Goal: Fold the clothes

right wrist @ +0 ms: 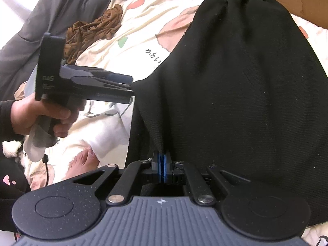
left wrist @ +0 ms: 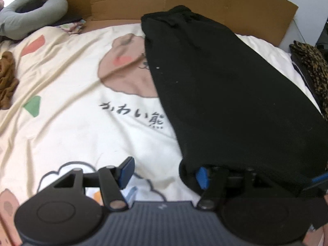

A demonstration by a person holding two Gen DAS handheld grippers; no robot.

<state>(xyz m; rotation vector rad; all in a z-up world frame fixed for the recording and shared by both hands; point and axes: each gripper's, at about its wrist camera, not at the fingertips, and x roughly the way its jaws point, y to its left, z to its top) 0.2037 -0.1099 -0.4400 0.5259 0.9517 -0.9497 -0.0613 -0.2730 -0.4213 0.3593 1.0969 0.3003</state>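
While pinched taut, black garment (right wrist: 235,86) on bedsheet (right wrist: 133,20).

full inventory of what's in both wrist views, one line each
black garment: 1, black, spread on the bed cover
bed cover: 1, cream with cartoon print, under everything
brown cloth: 1, brown, crumpled at the cover's left
cardboard: 1, tan, far edge of bed
grey pillow: 1, grey-green, far left
leopard-print cloth: 1, right edge
left gripper: 1, black, blue pads, open at garment's near corner
right gripper: 1, shut on garment's near edge
hand: 1, holding left gripper
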